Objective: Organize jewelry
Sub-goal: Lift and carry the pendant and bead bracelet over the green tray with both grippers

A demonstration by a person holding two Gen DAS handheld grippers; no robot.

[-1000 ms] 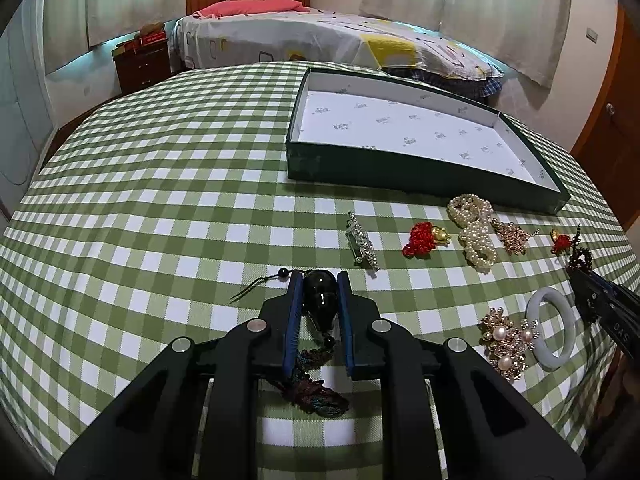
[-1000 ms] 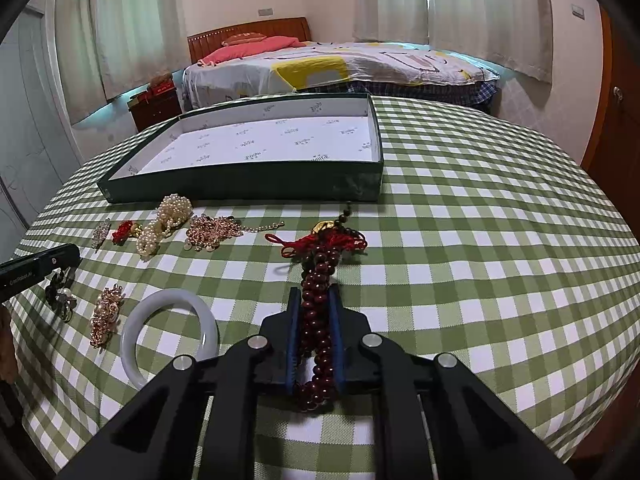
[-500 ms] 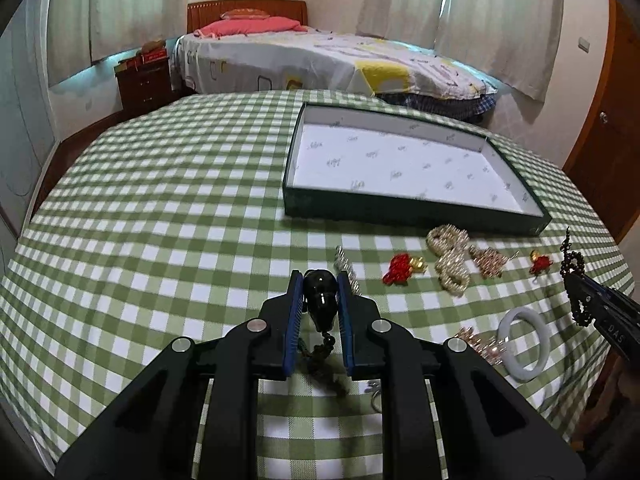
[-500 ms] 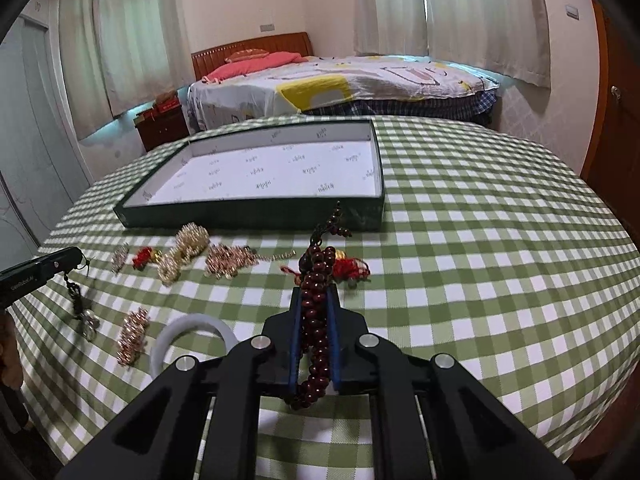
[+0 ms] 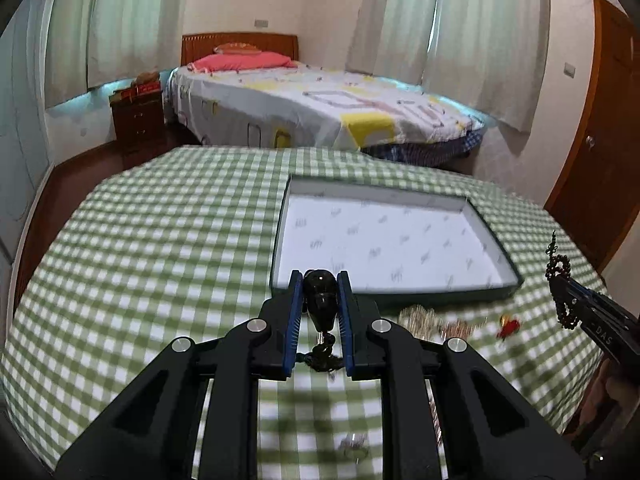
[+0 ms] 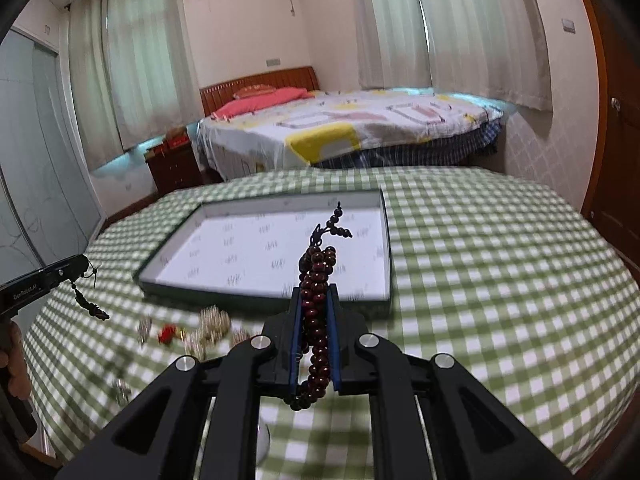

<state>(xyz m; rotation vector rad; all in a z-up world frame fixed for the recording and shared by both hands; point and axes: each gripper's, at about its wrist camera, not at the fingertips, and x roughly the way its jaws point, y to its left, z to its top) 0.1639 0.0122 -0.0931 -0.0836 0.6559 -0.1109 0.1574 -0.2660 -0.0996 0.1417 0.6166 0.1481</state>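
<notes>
A bedroom: the bed stands beyond a round worktop in green check cloth, with wide bare cloth to the left of the green tray. The tray's white lining holds nothing. The left tongs pinch a dark pendant, held above the cloth near the tray's front wall. The right tongs pinch a string of dark red beads, raised before the tray. Blurred pearl and red pieces lie on the cloth just in front of the tray.
</notes>
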